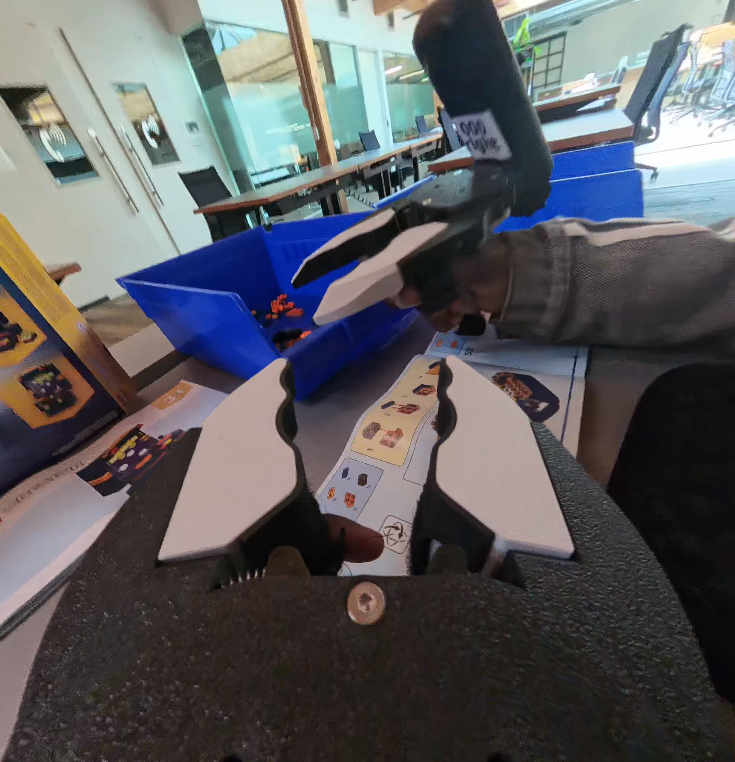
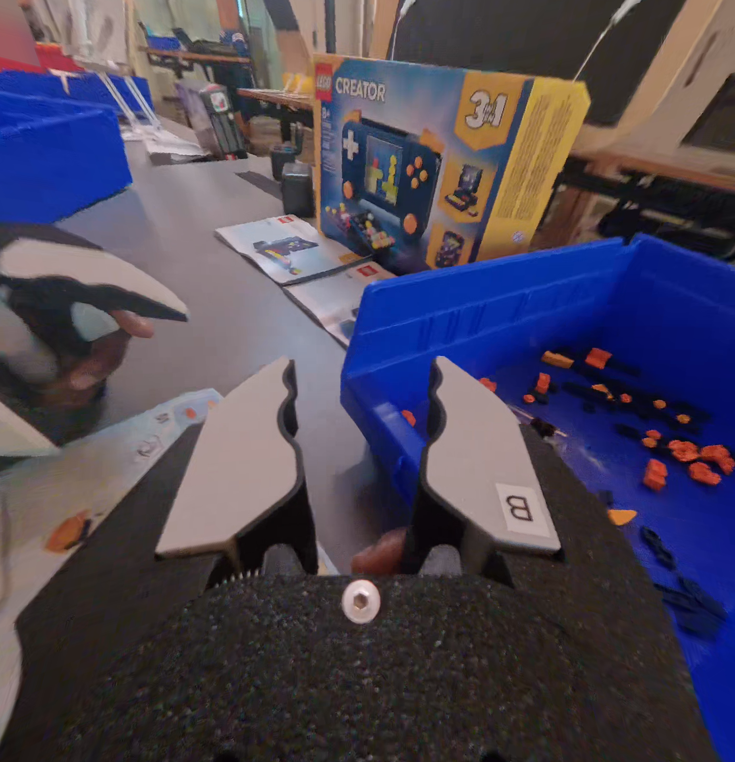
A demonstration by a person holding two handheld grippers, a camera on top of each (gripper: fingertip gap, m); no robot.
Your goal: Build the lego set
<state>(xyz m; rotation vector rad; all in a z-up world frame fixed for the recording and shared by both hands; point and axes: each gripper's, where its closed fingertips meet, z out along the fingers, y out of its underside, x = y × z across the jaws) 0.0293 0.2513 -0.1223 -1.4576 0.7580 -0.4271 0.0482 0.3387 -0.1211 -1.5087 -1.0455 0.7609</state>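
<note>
**Both grippers empty, jaws apart, beside the blue bin**

Taking the blue bin (image 1: 200,325) as your landmark, and reading left to right:

To its left stands the yellow-and-blue toy brick box (image 2: 440,165), with two closed instruction booklets (image 2: 287,247) lying flat at its foot.

Your left gripper (image 1: 363,396) hovers just in front of the bin's near corner, over the open instruction booklet (image 1: 382,433) on the grey table (image 2: 200,255). Its fingers stand well apart with nothing between them — only the printed page shows through the gap.

Your right gripper (image 2: 359,391) is nearer the bin: in its own view the bin's near corner sits between its spread fingers, and the right fingertip (image 2: 460,404) overlaps the bin's inside. The pads press on nothing.

The loose orange and dark bricks (image 2: 683,449) lie scattered on the bin floor, forward and to the right of the right gripper's fingers — no single piece is lined up with them.
</note>
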